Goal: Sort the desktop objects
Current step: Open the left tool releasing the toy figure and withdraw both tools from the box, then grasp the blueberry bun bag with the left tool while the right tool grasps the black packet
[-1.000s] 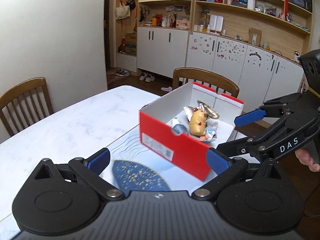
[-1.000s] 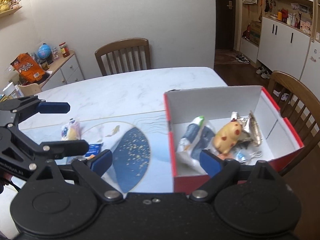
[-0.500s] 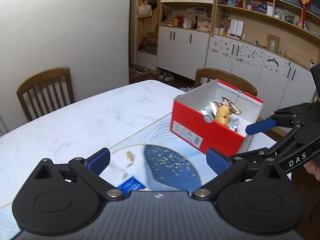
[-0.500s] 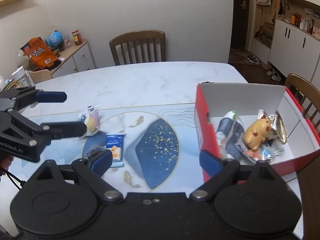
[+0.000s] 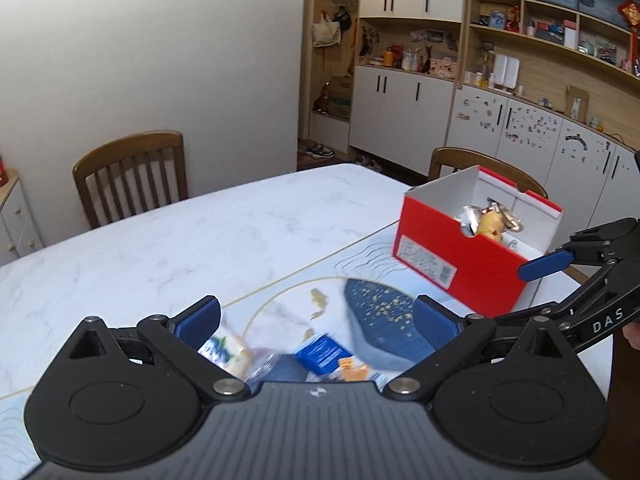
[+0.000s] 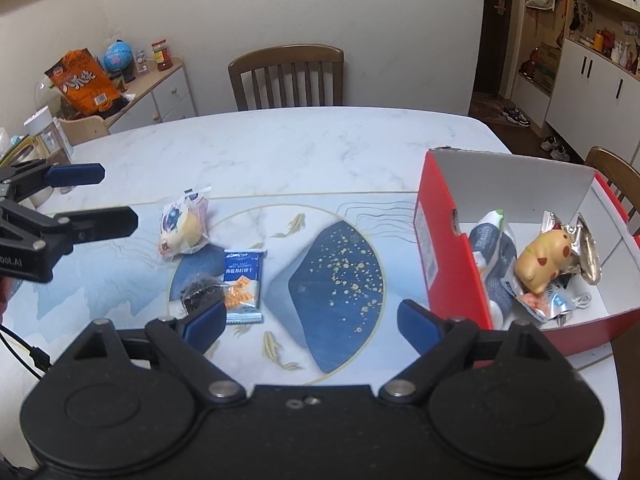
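A red box point(image 6: 448, 264) with white inner walls stands on the right of the printed mat and holds a yellow toy animal point(image 6: 542, 260), foil packets and a grey pouch. Left of it on the mat lie a wrapped bread roll point(image 6: 182, 228), a blue cracker packet point(image 6: 243, 284) and a small dark packet point(image 6: 202, 290). My right gripper point(image 6: 312, 320) hovers open above the mat, its left finger just over the dark packet. My left gripper point(image 5: 316, 324) is open over the blurred bread roll point(image 5: 226, 354) and cracker packet point(image 5: 324, 352). The box point(image 5: 460, 256) sits beyond.
The marble table point(image 6: 280, 148) has a wooden chair point(image 6: 288, 76) at its far side and another chair point(image 6: 616, 176) behind the box. A low cabinet point(image 6: 160, 96) with a snack bag and globe stands at the back left. White cupboards point(image 5: 400, 116) line the far wall.
Both views have swung away from the box towards the left of the mat and lower. The loose packets have come into the left wrist view. Both grippers stay open and empty.
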